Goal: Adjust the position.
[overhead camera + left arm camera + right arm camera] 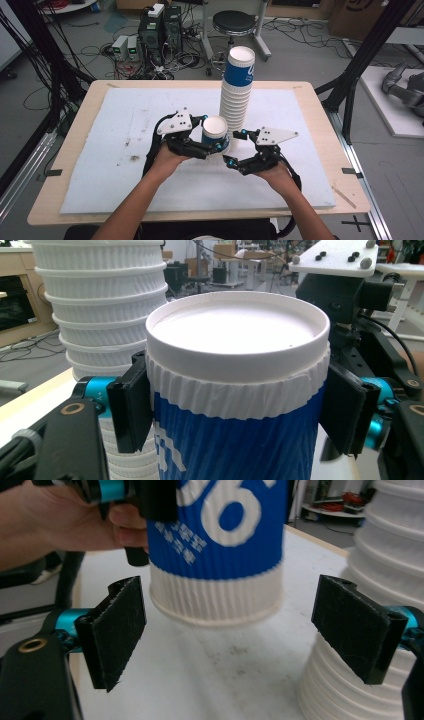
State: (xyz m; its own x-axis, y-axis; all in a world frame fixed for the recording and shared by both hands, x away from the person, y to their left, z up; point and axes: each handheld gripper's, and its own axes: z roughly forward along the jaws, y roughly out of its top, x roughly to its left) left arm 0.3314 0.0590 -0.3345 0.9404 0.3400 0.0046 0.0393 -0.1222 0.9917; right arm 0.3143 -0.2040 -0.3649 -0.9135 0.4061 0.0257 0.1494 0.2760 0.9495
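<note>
A blue and white ribbed paper cup [215, 132] is upside down, with my left gripper [213, 134] shut on its sides. In the left gripper view the black pads [131, 407] press just below the cup's [235, 405] upturned base. In the right gripper view the cup [216, 555] hangs a little above the white board, mouth down. My right gripper [235, 147] is open just right of the cup and in front of it, and its pads [114, 630] hold nothing. A tall stack of upside-down cups [237, 95] stands just behind.
A white foam board [125, 130] covers the wooden table [75, 125]. The cup stack [390, 555] is close to my right gripper's right pad. The board's left half and near strip are bare. A stool [233, 22] and computer boxes [160, 30] stand on the floor beyond.
</note>
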